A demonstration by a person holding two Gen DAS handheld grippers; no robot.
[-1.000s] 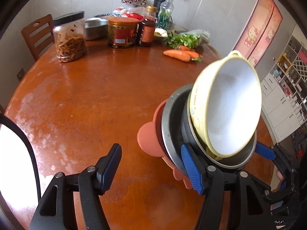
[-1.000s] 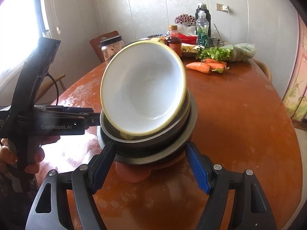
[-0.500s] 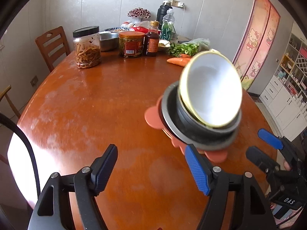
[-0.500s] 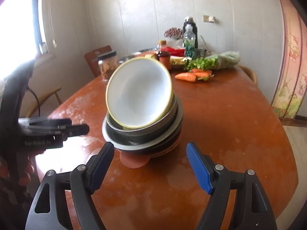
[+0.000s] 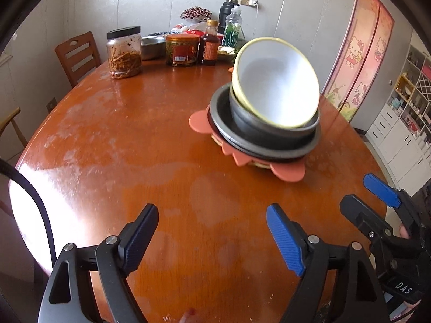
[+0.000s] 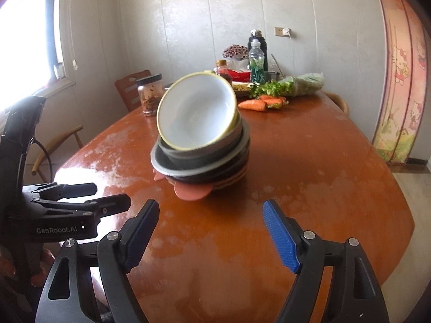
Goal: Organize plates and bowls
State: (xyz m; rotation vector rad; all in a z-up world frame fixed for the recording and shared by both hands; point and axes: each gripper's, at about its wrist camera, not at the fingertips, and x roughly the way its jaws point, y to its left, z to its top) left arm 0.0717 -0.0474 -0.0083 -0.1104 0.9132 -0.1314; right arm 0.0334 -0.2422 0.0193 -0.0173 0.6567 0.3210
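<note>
Your round wooden table (image 5: pixel 129 140) carries everything. At its far edge stand a jar of dried strips (image 5: pixel 124 52), an orange-lidded jar (image 5: pixel 181 49), a sauce bottle (image 5: pixel 210 43) and a clear bottle (image 6: pixel 256 62), with leafy greens (image 6: pixel 272 88) and carrots (image 6: pixel 253 105) to one side; a wooden chair (image 5: pixel 78 55) sits beyond the rim. None of it stands between your fingers and the stack.

The stack sits near the table's middle: a pink lobed mat (image 5: pixel 285 169) at the bottom, a wide dark plate (image 5: pixel 269 146) above it, a dark bowl (image 5: pixel 258 125) on that, and a yellow-rimmed white bowl (image 5: pixel 277 91) tilted on top, its mouth turned toward you.

Your left gripper (image 5: pixel 212 238) points steeply down at bare table, short of the stack. Its fingers are released, with nothing between them, and have just been opening. Your right gripper (image 6: pixel 211 231) points down less steeply, the stack ahead of it. Its fingers are also released, empty, and have opened a little further.

A second ago both pairs of fingers were right at the stack, the right pair straddling the plate's rim. Now both are well clear of it and the stack looks smaller in both views.
</note>
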